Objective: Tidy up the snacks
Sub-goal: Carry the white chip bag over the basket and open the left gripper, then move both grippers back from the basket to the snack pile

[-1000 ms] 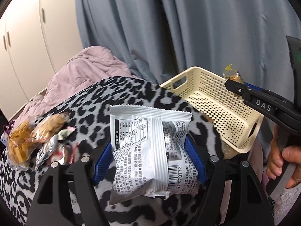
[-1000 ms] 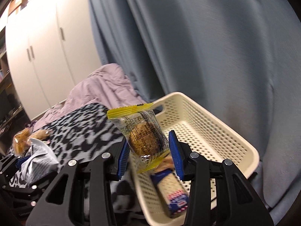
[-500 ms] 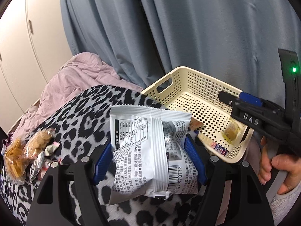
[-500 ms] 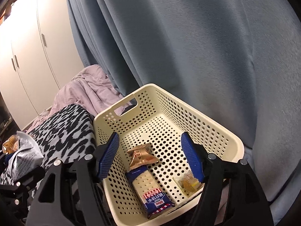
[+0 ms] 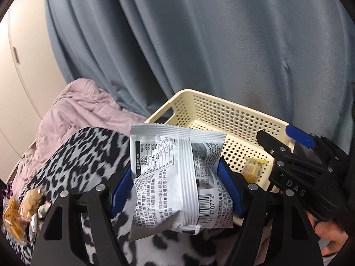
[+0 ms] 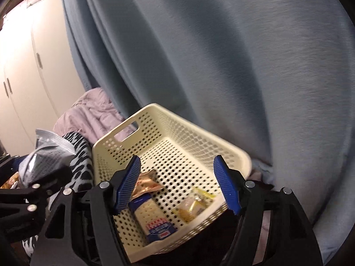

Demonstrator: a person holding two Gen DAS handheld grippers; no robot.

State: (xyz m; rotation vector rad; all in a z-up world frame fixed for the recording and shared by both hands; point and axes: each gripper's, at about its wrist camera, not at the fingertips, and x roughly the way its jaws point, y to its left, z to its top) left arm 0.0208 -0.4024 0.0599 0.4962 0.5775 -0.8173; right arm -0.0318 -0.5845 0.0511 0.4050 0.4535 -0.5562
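My left gripper (image 5: 175, 170) is shut on a white snack bag (image 5: 168, 184) with black print, held above the leopard-print blanket beside the cream perforated basket (image 5: 221, 115). To its right, my right gripper (image 5: 277, 136) hangs over the basket. In the right wrist view the right gripper (image 6: 177, 158) stands open and empty above the basket (image 6: 199, 126). Inside lie a blue cracker pack (image 6: 153, 217), a copper-coloured packet (image 6: 146, 182) and a yellow-wrapped cookie (image 6: 193, 206). The white bag (image 6: 46, 155) shows at the left.
Several loose snacks (image 5: 22, 208) are piled on the leopard-print blanket (image 5: 73, 155) at far left. A pink quilt (image 5: 84, 110) lies behind it. A grey-blue curtain (image 5: 199, 44) hangs close behind the basket, with white cupboards (image 6: 26, 77) to the left. A hand (image 5: 328, 241) grips the right gripper's handle.
The right gripper opened and the yellow-wrapped cookie dropped into the basket. The left gripper carried the white bag to the right, closer to the basket.
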